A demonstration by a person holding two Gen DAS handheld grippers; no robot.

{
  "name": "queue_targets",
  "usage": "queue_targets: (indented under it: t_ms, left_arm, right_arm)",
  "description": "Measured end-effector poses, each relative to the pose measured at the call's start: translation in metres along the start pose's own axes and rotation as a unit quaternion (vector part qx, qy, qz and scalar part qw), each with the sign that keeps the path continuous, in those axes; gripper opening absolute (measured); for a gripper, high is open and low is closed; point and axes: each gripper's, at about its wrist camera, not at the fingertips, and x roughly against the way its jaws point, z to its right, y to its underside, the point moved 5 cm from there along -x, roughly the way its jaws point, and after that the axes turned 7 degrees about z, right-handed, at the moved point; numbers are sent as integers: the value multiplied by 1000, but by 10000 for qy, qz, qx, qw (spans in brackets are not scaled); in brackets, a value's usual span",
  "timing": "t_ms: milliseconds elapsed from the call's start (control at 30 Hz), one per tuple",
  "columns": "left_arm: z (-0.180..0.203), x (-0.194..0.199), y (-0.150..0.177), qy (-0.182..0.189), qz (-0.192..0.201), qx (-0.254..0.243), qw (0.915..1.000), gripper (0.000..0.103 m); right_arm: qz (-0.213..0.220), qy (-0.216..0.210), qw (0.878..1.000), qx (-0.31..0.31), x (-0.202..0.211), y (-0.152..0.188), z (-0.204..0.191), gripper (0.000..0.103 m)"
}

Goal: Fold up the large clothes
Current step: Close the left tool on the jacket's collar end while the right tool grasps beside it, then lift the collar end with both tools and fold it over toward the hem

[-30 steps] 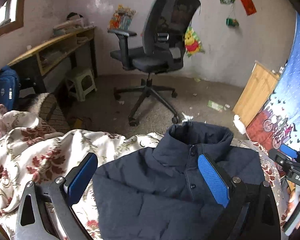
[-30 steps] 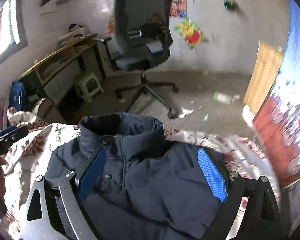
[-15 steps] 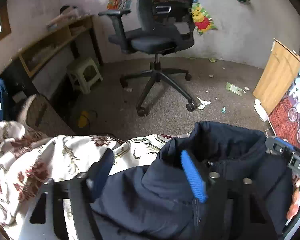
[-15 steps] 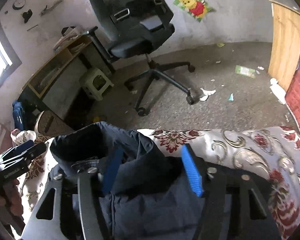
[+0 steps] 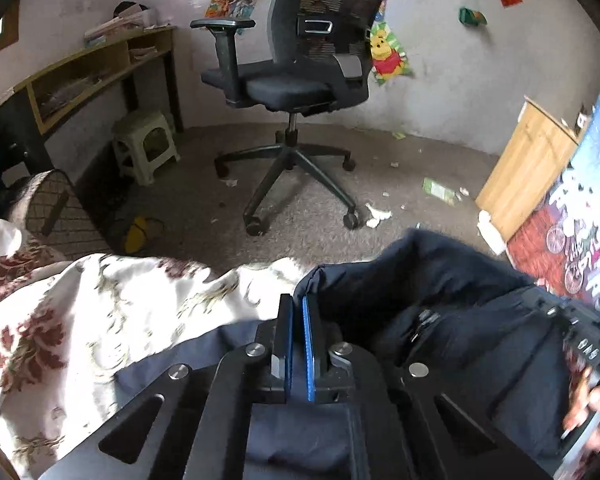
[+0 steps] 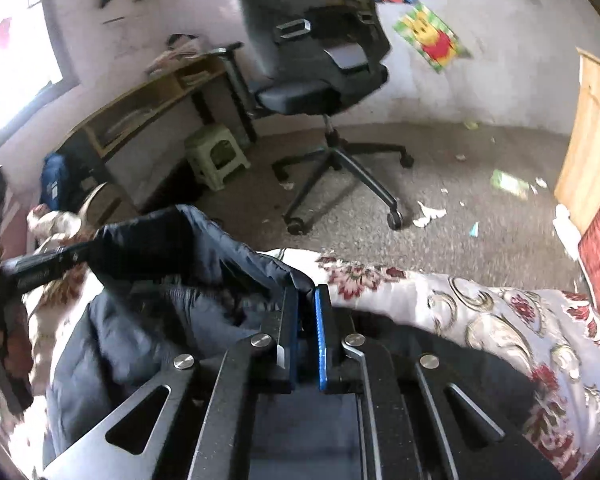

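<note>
The navy jacket (image 5: 440, 320) lies on the floral bedspread (image 5: 80, 320). The left gripper (image 5: 296, 308) is clamped narrow on its collar edge; the right gripper (image 6: 306, 300) is closing on the opposite collar edge. An office chair (image 5: 300, 80) stands at twelve o'clock.

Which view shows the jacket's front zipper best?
The left wrist view: the zipper runs down the dark jacket in plain sight, right of the shut left gripper. In the right wrist view the jacket is bunched and blurred; its zipper cannot be made out.
</note>
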Motion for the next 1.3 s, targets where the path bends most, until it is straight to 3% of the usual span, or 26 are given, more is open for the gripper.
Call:
queue_targets:
  t_ms: [133, 233, 400, 500, 667, 767, 833, 933, 1000, 1067, 1200, 1300]
  left_arm:
    - [-6, 14, 34, -115, -347, -300, 9989, 4]
    - [4, 13, 63, -199, -625, -664, 9956, 4]
    - [13, -5, 97, -391, -854, -940, 9911, 4]
    - [13, -3, 99, -409, -790, -933, 9917, 4]
    - [15, 8, 98, -412, -638, -1145, 9905, 4]
    - [15, 10, 97, -392, -643, -1124, 9908, 4]
    - [15, 10, 95, -388, -630, -1127, 9909, 4]
    - [14, 16, 91, -432, -481, -1191, 9908, 7]
    - [12, 28, 85, -268, -282, -1052, 9937, 8]
    - [9, 46, 76, -36, 20, -856, 9963, 8]
    - [10, 70, 53, 190, 675, -760, 9946, 28]
    - [22, 65, 35, 502, 766, -679, 9935, 28]
  right_arm:
    - [-240, -55, 9994, 247, 23, 28, 3, 5]
    - [-558, 142, 9967, 580, 19, 48, 4, 4]
    - [-848, 284, 9944, 558, 4, 67, 12, 2]
    - [-675, 119, 9968, 400, 18, 56, 11, 2]
    - [112, -36, 9985, 539, 57, 10, 2, 3]
    - [188, -97, 9993, 300, 46, -15, -6, 3]
    - [-37, -178, 9998, 101, 23, -20, -10, 3]
    - [-841, -44, 9964, 1, -19, 2, -10, 3]
    - [-1218, -115, 9923, -208, -34, 26, -5, 3]
    - [-1183, -191, 9923, -298, -34, 34, -6, 3]
    - [-1315, -375, 9905, -155, -27, 38, -5, 3]
    - [-1492, -402, 9879, 144, -22, 45, -12, 4]
